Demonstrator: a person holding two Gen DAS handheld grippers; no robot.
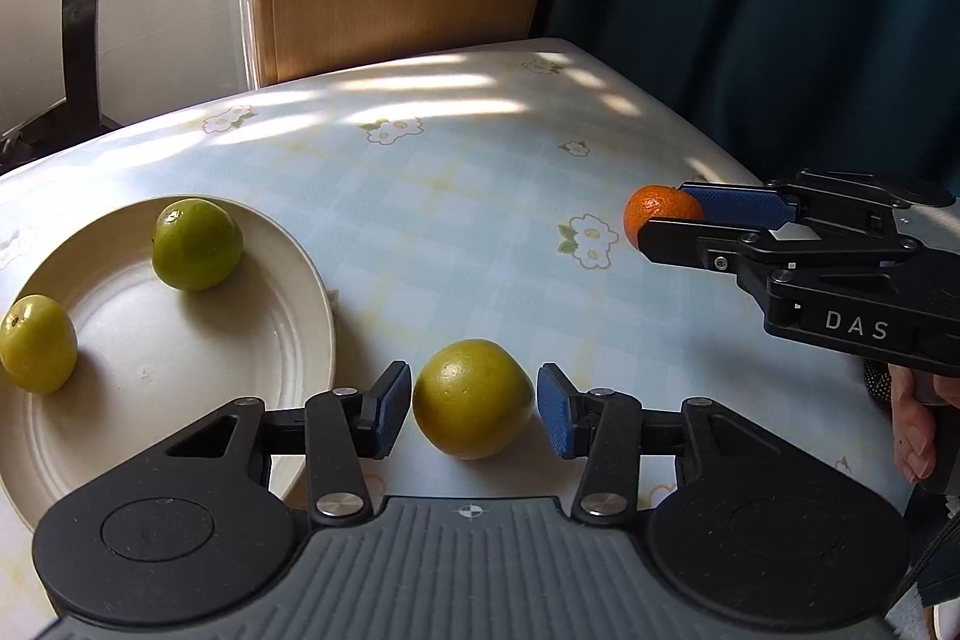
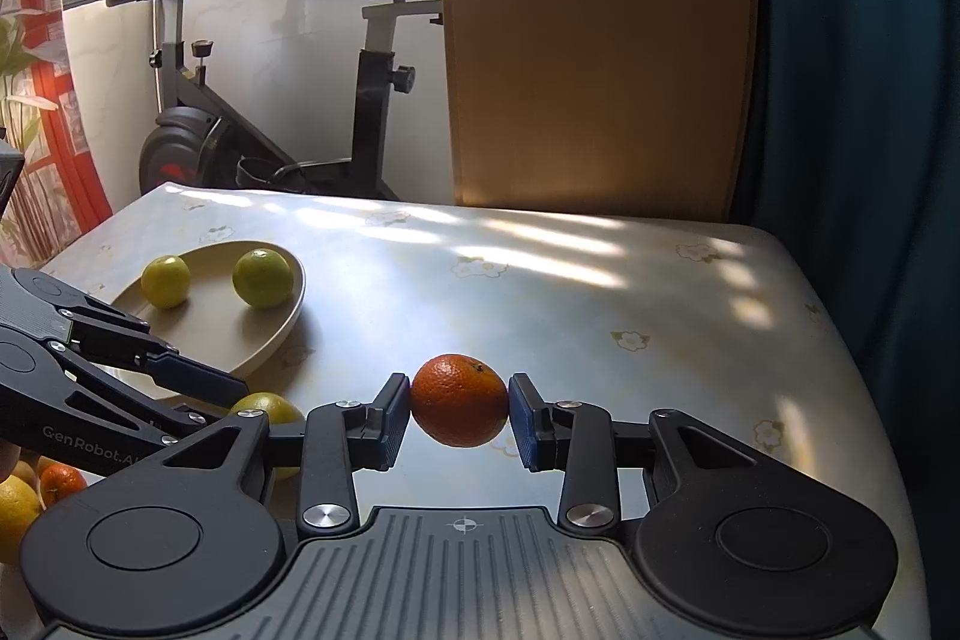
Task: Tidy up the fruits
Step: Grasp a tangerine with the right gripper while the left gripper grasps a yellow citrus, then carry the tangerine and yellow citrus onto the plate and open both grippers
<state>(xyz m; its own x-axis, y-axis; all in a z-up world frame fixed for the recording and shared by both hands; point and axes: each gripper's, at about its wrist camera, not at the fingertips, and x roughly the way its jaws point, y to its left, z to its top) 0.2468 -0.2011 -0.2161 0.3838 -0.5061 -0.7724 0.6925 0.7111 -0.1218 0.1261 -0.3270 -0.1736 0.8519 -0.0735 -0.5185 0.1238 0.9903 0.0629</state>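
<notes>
1. A cream plate (image 1: 282, 280) is sitting at the left of the worktop (image 1: 450, 172), which is wearing a pale checked cloth with small flowers.
2. Two green fruits are lying on the plate: one at its left edge (image 1: 37, 343), the other (image 1: 197, 244) toward its far side, the two well apart.
3. Just right of the plate, a third green fruit (image 1: 473, 398) is resting on the worktop between the blue pads of the left hand-held gripper (image 1: 474, 409). The jaws are standing partly open around it; thin gaps are showing on both sides, so the pads are not pressing on it.
4. Farther right, the right hand-held gripper (image 2: 461, 415) is clamping a small orange fruit (image 2: 459, 400), both pads pressing against its sides. Whether the fruit is clear of the cloth or touching it cannot be told.
5. At the near left corner of the right wrist view, an orange fruit and yellow fruits (image 2: 36, 496) are showing partly behind the left tool.
6. Beyond the worktop, an exercise bike (image 2: 270, 100) is standing at the left, a wooden panel (image 2: 594, 40) in the middle and a dark teal curtain (image 2: 858, 100) at the right.
</notes>
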